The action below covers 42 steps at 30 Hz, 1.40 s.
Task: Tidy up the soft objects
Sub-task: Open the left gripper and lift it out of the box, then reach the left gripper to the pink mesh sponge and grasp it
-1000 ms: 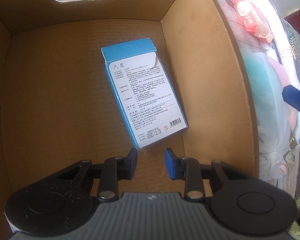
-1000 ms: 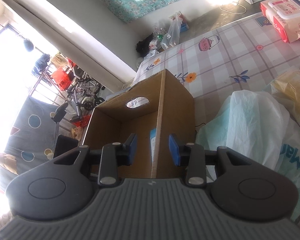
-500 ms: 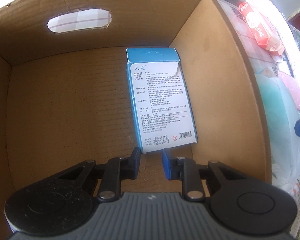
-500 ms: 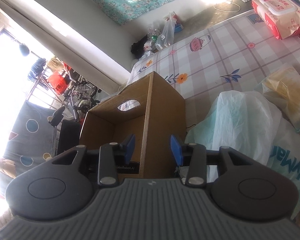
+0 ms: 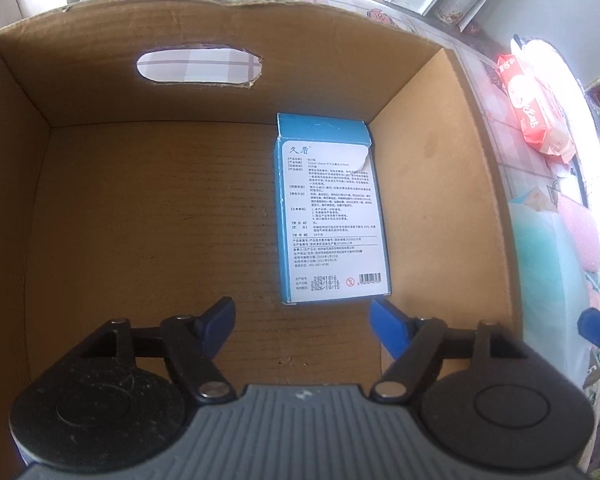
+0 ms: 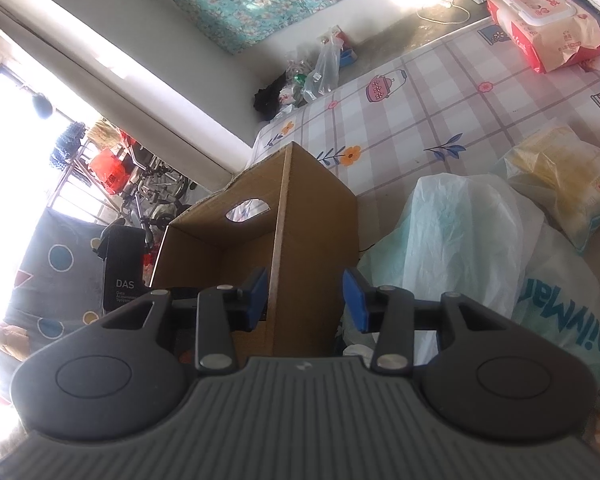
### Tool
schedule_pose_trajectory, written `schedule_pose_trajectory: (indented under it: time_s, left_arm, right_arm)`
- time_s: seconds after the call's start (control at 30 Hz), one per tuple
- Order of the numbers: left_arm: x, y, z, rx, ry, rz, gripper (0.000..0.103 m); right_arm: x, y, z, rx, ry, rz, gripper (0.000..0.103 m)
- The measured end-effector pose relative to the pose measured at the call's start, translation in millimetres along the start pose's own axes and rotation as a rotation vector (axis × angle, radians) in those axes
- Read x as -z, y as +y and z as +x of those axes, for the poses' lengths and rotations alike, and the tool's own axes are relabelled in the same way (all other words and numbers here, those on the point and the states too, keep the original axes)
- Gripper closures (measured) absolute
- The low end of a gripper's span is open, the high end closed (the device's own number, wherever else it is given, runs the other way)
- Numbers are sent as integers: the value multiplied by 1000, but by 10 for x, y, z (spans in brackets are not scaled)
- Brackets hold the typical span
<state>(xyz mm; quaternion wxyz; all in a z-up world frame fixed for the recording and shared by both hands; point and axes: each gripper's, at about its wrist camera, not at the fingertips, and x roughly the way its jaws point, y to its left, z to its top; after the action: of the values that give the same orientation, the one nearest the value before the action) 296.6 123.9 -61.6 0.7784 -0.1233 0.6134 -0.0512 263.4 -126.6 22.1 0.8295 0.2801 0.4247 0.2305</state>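
A blue-and-white printed carton lies flat on the floor of the open cardboard box, close to its right wall. My left gripper points down into the box just short of the carton's near end. Its jaws are opening wide and nothing is between them. My right gripper hovers over the box's right wall, open and empty. One of its blue fingertips shows at the right edge of the left wrist view.
On the checked cloth to the right of the box lie a white-and-teal plastic bag, a lettered bag, a yellowish pack and a red wet-wipes pack. The box's far wall has a handle hole.
My left jaws went from nearly shut to wide apart, and the gripper rose a little. The carton now lies squarer to the right wall. My right jaws stand slightly wider.
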Motion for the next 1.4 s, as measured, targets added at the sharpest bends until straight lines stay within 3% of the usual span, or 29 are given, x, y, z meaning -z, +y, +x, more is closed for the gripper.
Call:
schedule_pose_trajectory:
  time_s: [0.37, 0.47, 0.67, 0.83, 1.0, 1.23, 1.4]
  left_arm:
    - [128, -141, -910, 17, -242, 25, 11]
    - [131, -302, -1142, 55, -313, 61, 1]
    - [103, -979, -1299, 128, -399, 177, 0]
    - [4, -1739, -977, 126, -379, 327, 0]
    - [-129, -2395, -416, 123, -304, 425, 2]
    - [-340, -3083, 412, 67, -168, 520, 21]
    - [-420, -3391, 824, 90, -121, 586, 24]
  right_arm:
    - [8, -73, -347, 11, -69, -27, 60]
    - [-57, -153, -516, 22, -106, -29, 60]
    - [-334, -487, -1028, 89, -224, -24, 59]
    - [-603, -941, -1385, 198, -285, 0, 58]
    - [-832, -1609, -1491, 268, -265, 92, 58]
    - [-1055, -2263, -1194, 319, -174, 177, 58]
    - [-1232, -2494, -1007, 323, -138, 188, 61]
